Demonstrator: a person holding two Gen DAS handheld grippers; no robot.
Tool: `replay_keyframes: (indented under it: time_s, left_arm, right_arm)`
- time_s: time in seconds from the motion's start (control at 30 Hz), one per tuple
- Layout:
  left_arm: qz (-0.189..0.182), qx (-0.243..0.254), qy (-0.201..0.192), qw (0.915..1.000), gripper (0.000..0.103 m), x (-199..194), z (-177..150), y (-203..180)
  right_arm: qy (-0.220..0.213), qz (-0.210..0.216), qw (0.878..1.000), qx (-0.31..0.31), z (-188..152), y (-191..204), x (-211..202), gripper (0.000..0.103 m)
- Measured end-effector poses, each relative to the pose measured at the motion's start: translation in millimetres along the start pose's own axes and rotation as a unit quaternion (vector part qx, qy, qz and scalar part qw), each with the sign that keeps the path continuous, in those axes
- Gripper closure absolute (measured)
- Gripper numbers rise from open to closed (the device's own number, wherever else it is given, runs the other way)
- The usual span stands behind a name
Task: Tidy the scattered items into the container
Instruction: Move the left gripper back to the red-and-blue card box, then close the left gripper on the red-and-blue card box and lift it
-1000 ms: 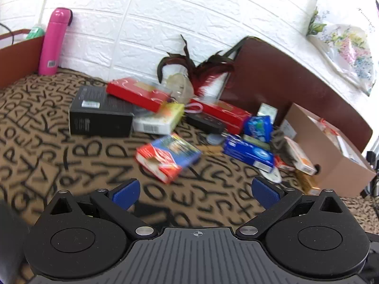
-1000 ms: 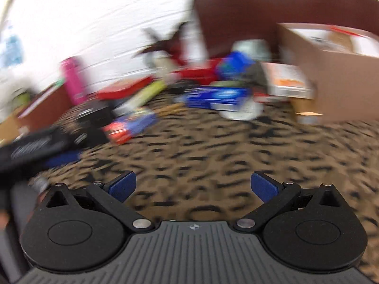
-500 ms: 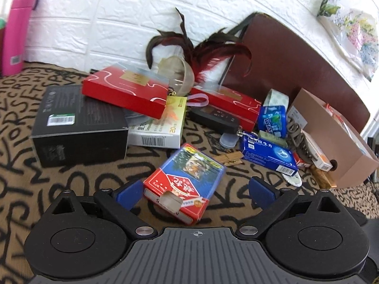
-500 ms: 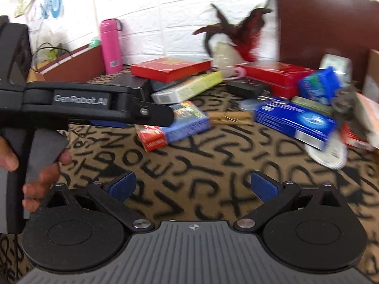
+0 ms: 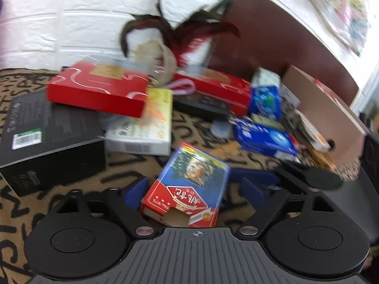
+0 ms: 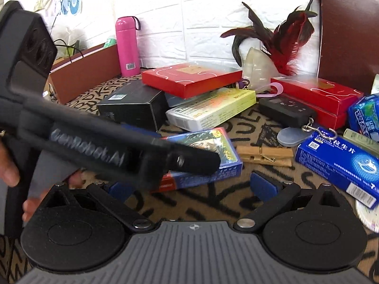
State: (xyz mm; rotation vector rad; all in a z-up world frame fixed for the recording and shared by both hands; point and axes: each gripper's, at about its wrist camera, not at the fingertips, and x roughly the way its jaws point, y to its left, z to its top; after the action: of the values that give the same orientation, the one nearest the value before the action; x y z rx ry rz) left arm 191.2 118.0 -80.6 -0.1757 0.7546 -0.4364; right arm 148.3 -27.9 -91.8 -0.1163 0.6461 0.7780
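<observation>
- Both grippers are sitting closer to the clutter on the letter-patterned cloth [image 5: 59, 203] than before.
- Cardboard container [image 5: 331, 118] is standing at the cloth's right edge, against the white brick wall [image 5: 71, 23].
- Left gripper [image 5: 196, 191] is closing around the card box [image 5: 189, 184], pads not pressing yet.
- Right gripper [image 6: 191, 188] is hanging open, empty.

Left gripper [image 5: 194, 193] angled down, fingers [image 5: 136, 193] just closing; right gripper [image 6: 193, 188] spread wide.

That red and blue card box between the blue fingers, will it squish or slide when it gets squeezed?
The card box looks like thin cardboard with an open notch at its near end, so it may dent there. It lies flat on the patterned cloth, so it probably won't roll. The left gripper, jaws just closing, straddles it without pressing yet.
</observation>
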Motion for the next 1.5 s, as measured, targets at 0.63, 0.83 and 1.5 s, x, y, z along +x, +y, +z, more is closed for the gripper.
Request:
replay_keyframes:
  time_s: [0.63,0.83,1.5]
  left_arm:
    - [-0.046,0.060,0.044,0.9962,0.016,-22,-77,-113]
    - [-0.022,0.068,0.055,0.9959,0.026,-21,-75,-117]
    - [-0.108,0.098,-0.027,0.9890,0.032,-27,-4,-238]
  right_arm:
    - [0.019,-0.016,1.000,-0.004,-85,11,-122,0.031]
    - [0.008,-0.028,1.000,0.007,-90,13,-125,0.034]
    - [-0.093,-0.142,0.985,0.019,-73,-31,-242,0.041]
